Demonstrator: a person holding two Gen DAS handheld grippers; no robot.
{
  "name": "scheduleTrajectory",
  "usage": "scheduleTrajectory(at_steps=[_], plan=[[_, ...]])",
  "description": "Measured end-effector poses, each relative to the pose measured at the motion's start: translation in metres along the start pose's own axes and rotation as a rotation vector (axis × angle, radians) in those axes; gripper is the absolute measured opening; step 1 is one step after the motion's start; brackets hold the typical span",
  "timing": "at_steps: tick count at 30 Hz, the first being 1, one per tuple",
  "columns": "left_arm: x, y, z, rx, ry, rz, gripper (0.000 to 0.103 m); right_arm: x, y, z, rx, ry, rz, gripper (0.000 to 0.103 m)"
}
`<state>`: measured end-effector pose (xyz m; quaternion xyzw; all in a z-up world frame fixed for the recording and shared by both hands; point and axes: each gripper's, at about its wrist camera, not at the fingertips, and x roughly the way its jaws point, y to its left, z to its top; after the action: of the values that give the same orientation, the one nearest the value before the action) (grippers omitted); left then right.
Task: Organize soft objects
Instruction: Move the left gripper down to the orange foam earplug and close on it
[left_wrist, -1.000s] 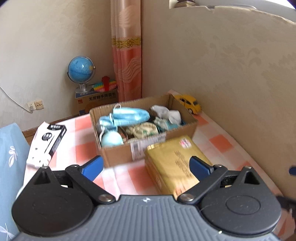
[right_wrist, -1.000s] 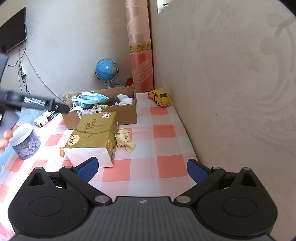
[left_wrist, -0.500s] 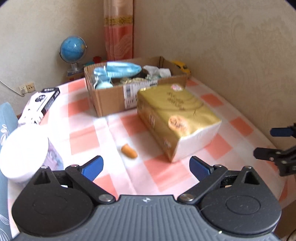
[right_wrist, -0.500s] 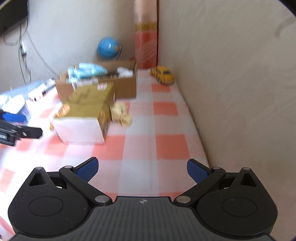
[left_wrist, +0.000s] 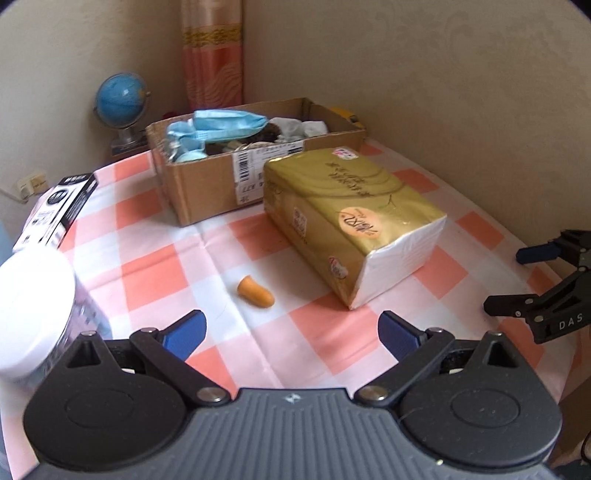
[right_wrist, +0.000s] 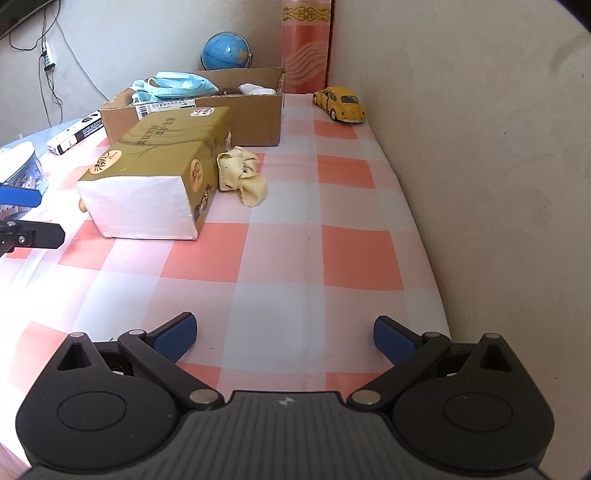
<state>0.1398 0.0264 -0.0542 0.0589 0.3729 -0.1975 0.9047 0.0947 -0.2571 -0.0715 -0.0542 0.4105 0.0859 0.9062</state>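
Tablecloth (right_wrist: 280, 254): cloth (right_wrist: 242, 173) right-view only.

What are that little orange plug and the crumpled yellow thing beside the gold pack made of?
The orange plug looks like matte foam, probably an earplug: smooth, rounded, no shine. The yellow thing looks like soft cloth, given its limp folds and gathered ruffles. The gold pack seems to be glossy plastic film over white tissue.
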Motion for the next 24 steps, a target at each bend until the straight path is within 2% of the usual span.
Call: scheduleTrajectory(at_steps=[4,8,14,20,21,24], plan=[[0.009,-0.002,0.005,0.079,0.016,-0.008,0.099,0.001,0.000,0.001,0.004,0.001,-0.004,0.103],[0.018,-0.003,0.008,0.147,0.071,-0.044,0.099,0.001,0.000,0.001,0.012,0.003,-0.011,0.103],[0.023,-0.004,0.012,0.223,0.068,-0.054,0.098,0.001,0.001,0.000,0.020,-0.003,-0.018,0.103],[0.027,0.003,0.016,0.221,0.093,-0.068,0.068,0.000,0.002,-0.002,0.027,-0.007,-0.026,0.103],[0.026,0.003,0.016,0.224,0.096,-0.062,0.065,0.000,0.002,-0.002,0.027,-0.008,-0.025,0.103],[0.023,0.005,0.015,0.226,0.080,-0.036,0.064,0.000,0.002,-0.002,0.027,-0.008,-0.025,0.103]])
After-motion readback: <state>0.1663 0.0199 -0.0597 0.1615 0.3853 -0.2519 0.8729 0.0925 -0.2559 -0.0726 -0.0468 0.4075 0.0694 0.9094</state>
